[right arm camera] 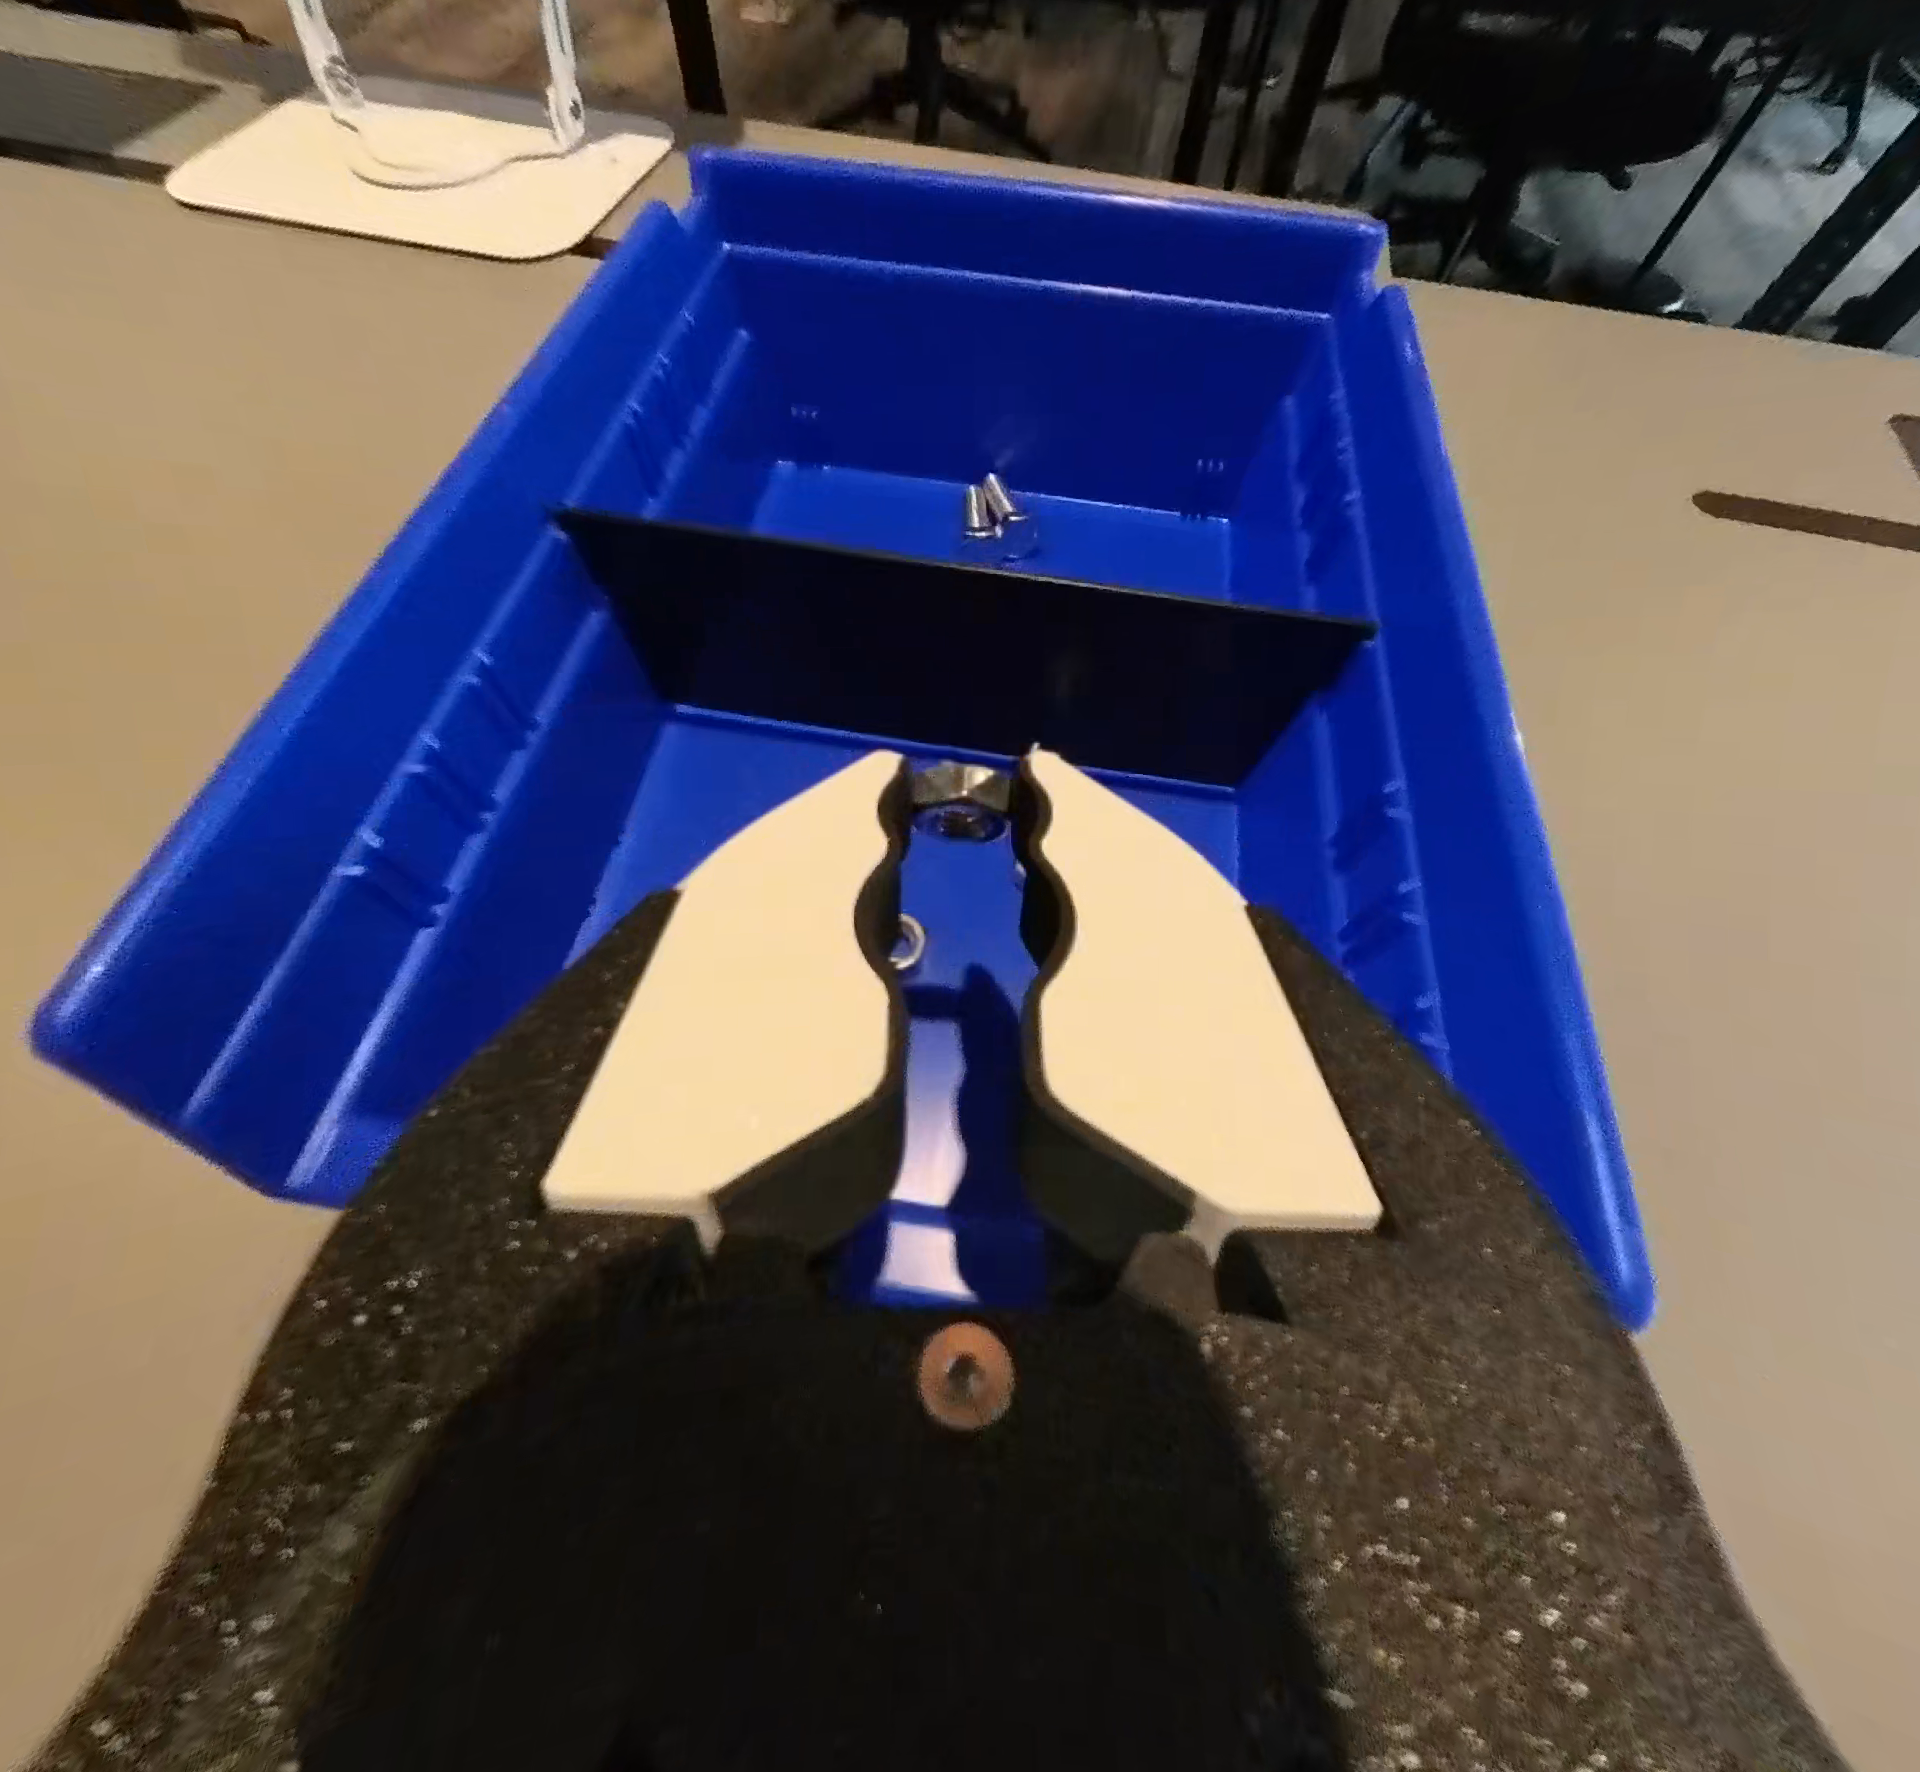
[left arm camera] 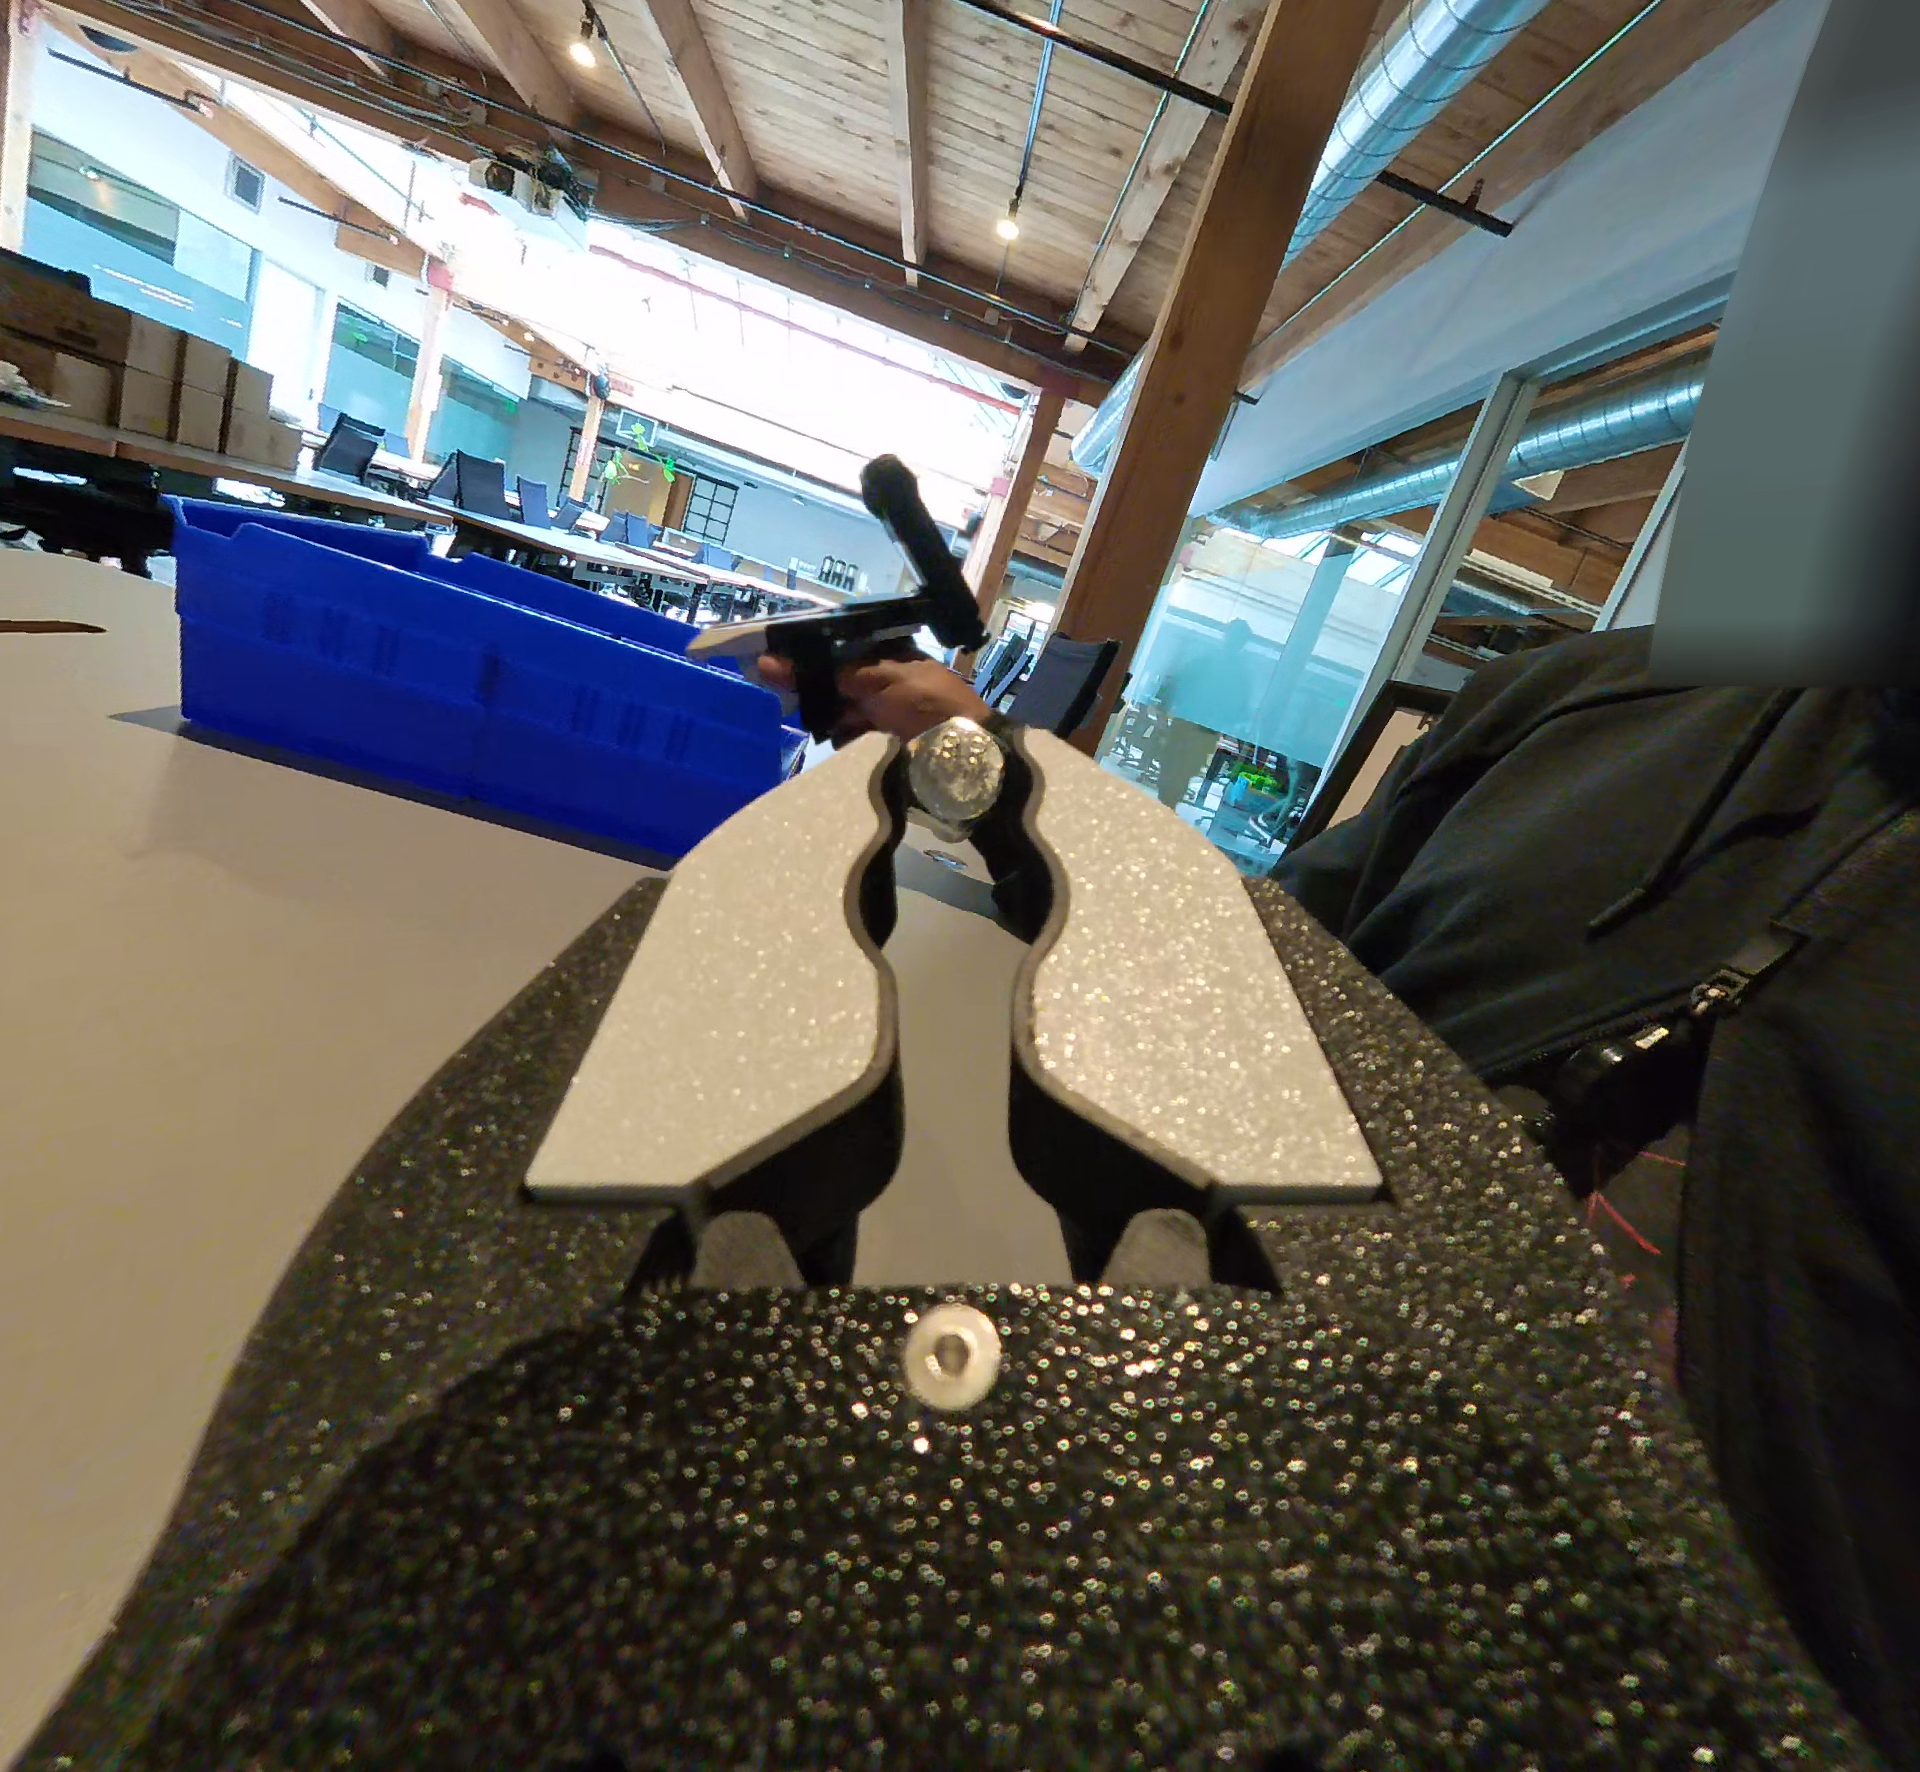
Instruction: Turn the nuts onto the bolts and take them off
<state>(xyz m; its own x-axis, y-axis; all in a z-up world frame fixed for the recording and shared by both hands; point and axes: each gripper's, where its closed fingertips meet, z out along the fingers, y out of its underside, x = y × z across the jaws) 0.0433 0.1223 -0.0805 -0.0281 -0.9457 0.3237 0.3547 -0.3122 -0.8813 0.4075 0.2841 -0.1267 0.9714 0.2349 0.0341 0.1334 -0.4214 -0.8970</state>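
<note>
My left gripper is shut on a shiny bolt, seen end-on by its round head, held above the grey table. My right gripper is shut on a silver hex nut and hovers over the near compartment of a blue bin. A loose nut or washer lies on the bin floor below it. Two bolts lie in the far compartment behind the dark divider. The right gripper also shows far off in the left wrist view, over the blue bin.
The bin stands on a grey table. A clear stand on a white base is at the back left. A person in a dark jacket sits to the right of the left gripper. Chairs and tables stand beyond the table's far edge. The tips of one gripper are about 40 cm away from the tips of the other.
</note>
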